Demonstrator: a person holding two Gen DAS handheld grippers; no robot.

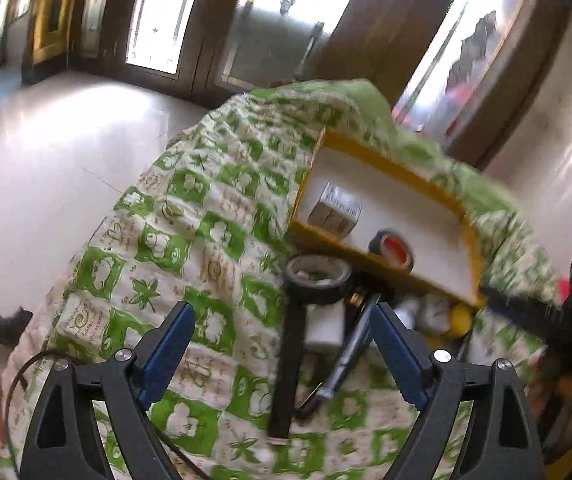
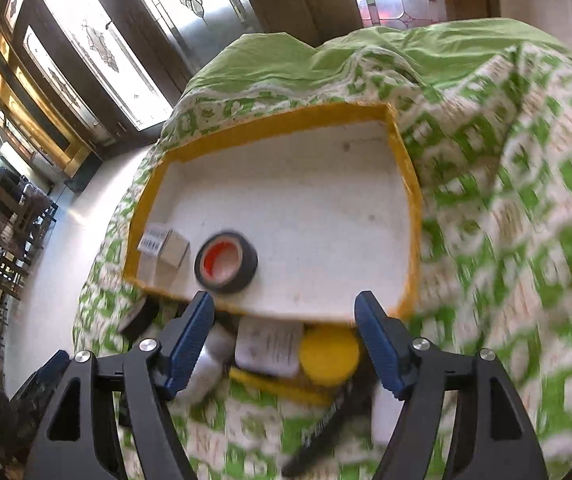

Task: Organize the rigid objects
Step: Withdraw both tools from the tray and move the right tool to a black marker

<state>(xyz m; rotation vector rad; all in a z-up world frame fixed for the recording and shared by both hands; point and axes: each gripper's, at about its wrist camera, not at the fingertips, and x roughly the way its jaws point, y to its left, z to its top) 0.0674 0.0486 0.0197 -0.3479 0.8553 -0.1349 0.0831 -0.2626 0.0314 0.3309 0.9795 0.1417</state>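
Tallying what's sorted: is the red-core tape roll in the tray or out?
In. The tape roll lies on the tray's white floor, beside a small box.

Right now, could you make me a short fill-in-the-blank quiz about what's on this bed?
1. The tray has a ____ rim.
2. Inside the tray, beside the small box, lies a roll of ____.
3. The cloth has a white and ____ pattern.

Missing words: yellow; tape; green
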